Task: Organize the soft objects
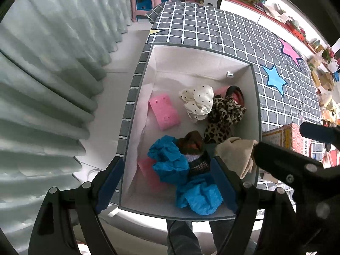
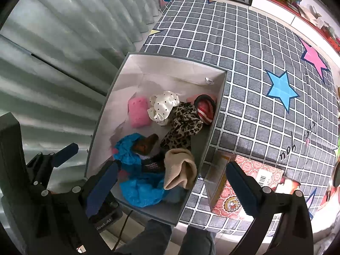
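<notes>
Soft cloths lie heaped in a white box (image 1: 204, 58) on a checked bed (image 2: 244, 48): blue cloth (image 1: 170, 159), beige cloth (image 2: 180, 170), leopard-print cloth (image 1: 223, 116), dotted white cloth (image 2: 162, 107), pink pad (image 1: 164, 111). Left hand-held gripper (image 1: 167, 188) hangs above the blue cloth, jaws wide, empty. Right hand-held gripper (image 2: 172, 189) points down over the box's near corner, jaws wide, gripping nothing. A patterned red carton (image 2: 250, 182) sits beside the box.

We see bright, even daylight through the pale curtains (image 1: 53, 80), soft shadows inside the white box (image 2: 136, 68), strong fisheye bending with dark corners, and everything sharp except the slightly soft edges.
</notes>
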`<state>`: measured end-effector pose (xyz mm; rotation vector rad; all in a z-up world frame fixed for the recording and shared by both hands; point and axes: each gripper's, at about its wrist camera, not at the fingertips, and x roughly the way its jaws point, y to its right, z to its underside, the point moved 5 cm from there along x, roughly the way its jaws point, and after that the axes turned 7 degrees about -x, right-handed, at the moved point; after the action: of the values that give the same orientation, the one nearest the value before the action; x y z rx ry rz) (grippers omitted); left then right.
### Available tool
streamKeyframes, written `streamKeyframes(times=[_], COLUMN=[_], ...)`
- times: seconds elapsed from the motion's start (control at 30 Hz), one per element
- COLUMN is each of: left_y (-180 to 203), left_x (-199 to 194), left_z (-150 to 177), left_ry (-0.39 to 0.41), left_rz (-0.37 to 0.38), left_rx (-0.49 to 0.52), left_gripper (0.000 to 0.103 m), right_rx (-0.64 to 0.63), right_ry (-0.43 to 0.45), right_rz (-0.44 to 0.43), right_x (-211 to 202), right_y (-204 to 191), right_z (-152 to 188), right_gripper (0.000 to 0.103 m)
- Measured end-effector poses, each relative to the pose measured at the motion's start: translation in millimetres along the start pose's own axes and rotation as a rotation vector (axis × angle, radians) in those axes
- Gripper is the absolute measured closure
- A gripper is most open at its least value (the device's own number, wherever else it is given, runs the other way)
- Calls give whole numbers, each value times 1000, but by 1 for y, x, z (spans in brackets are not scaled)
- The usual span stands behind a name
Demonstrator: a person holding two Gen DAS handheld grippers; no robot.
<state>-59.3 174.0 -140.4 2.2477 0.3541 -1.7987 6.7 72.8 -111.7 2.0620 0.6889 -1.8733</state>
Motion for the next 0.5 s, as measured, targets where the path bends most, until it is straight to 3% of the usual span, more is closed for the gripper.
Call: streamKeyframes(times=[0.5], left_y=[-5], left_x=[-6], left_z=[6], left_ry=[1], left_rz=[15], left_rx=[19], left_gripper=[17], right_rx=[9], right_ry=[12], right_rz=[11], right_x=[-7], right_y=[-5], right_z=[6], right_gripper=[1])
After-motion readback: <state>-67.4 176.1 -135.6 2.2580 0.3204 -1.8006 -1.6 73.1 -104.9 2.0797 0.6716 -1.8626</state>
